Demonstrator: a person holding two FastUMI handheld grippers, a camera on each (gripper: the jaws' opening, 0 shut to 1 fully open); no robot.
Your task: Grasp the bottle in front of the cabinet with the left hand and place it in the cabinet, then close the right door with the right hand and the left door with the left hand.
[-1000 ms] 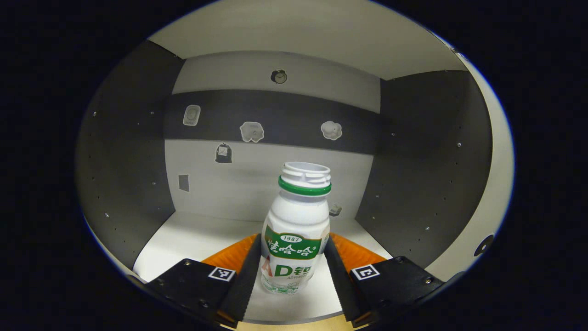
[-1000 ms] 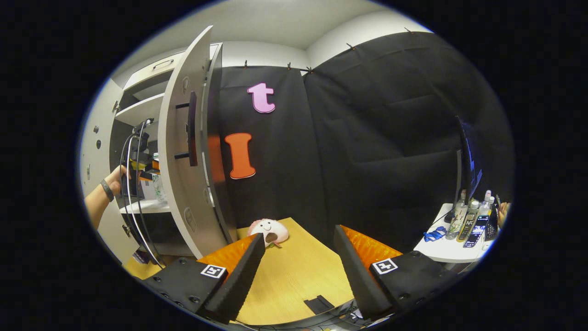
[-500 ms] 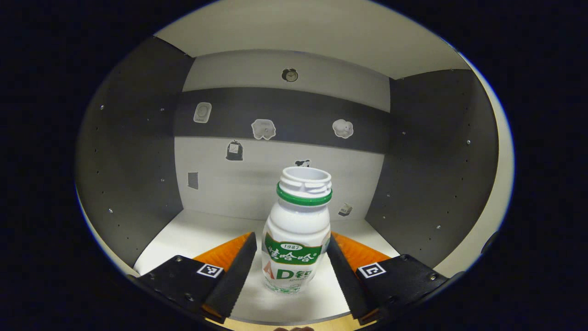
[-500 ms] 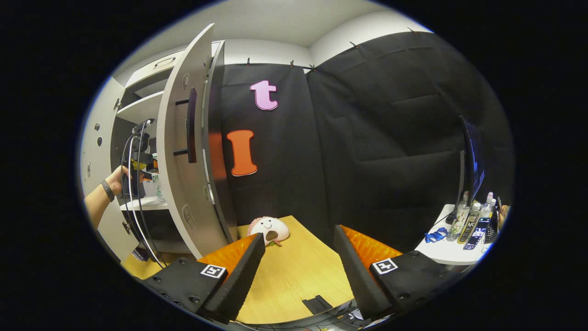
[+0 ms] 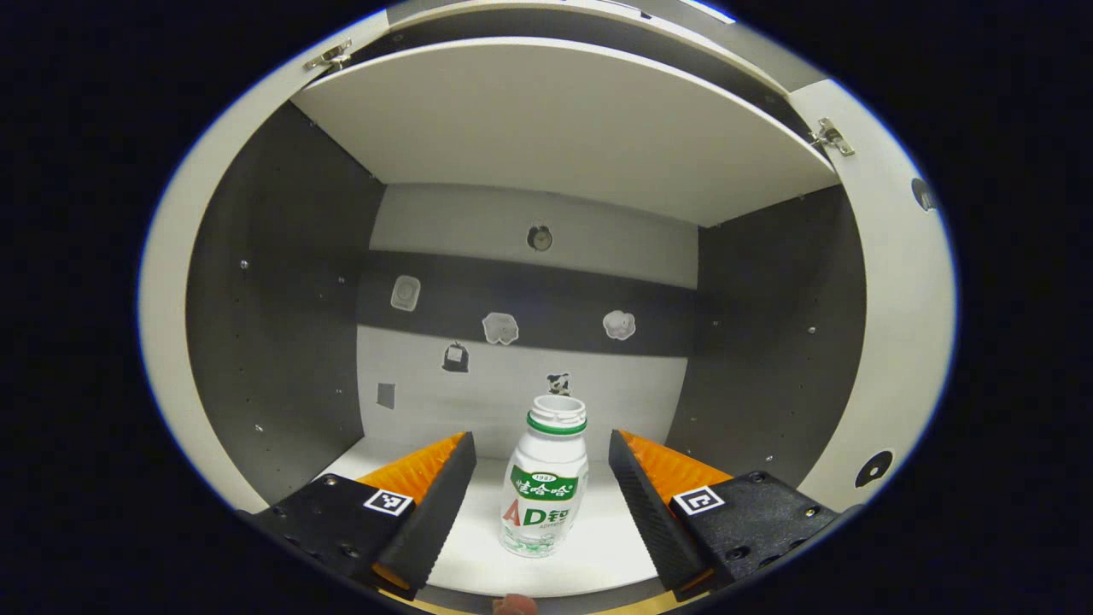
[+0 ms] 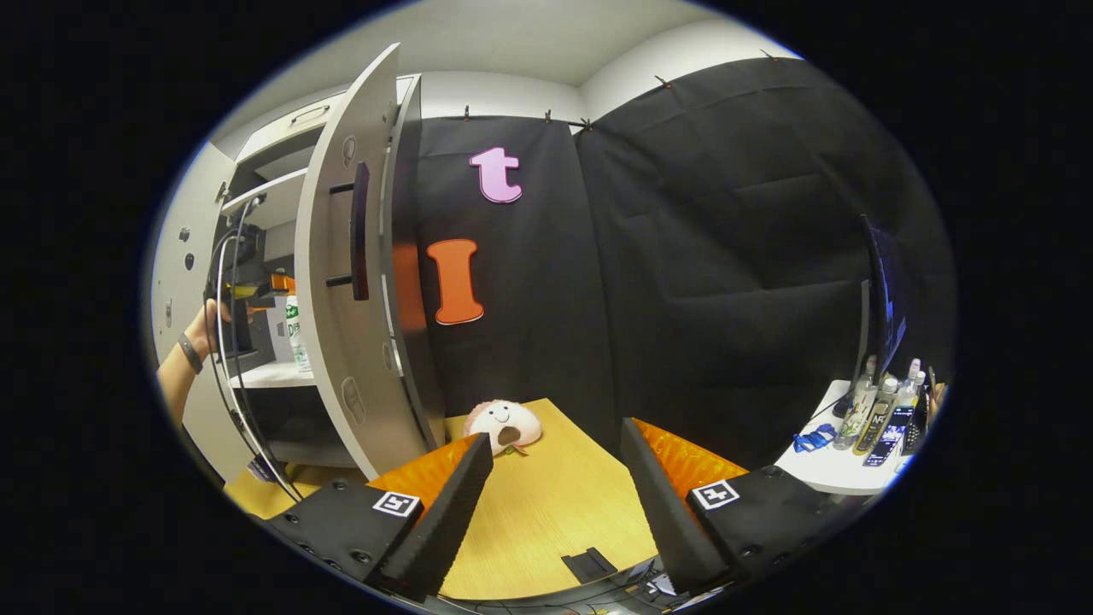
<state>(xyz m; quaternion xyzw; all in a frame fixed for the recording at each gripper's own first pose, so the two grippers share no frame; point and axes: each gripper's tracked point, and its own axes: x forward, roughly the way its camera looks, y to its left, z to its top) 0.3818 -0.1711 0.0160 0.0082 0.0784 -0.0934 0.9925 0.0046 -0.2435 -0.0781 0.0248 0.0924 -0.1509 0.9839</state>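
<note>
- White plastic bottle (image 5: 545,487), green band at its neck, stands upright on the pale cabinet shelf (image 5: 589,559), low in the centre of the left gripper view. The first step looks done.
- Left gripper (image 5: 541,504) has its fingers spread wide, one on each side of the bottle and clear of it, gripping nothing.
- Right gripper (image 6: 555,504), at the bottom of the right gripper view, also has its fingers apart and empty, over a wooden table (image 6: 546,512).
- Right door (image 6: 341,256) stands wide open in the upper left of the right gripper view, its dark handle (image 6: 357,232) untouched. Closing it is left to do, and so, by my reading, is the left door, which I cannot pick out for certain.
- At the far left of the right gripper view, a hand (image 6: 209,318) holds the other gripper at the cabinet opening, the bottle just beside it.
- Count: one bottle in the cabinet; two grippers; one open door clearly seen; one handle; one plush toy (image 6: 502,424) on the table; several small stickers on the cabinet's back wall (image 5: 529,384); a cluster of bottles on a side table (image 6: 832,470) at lower right, too small to count.
</note>
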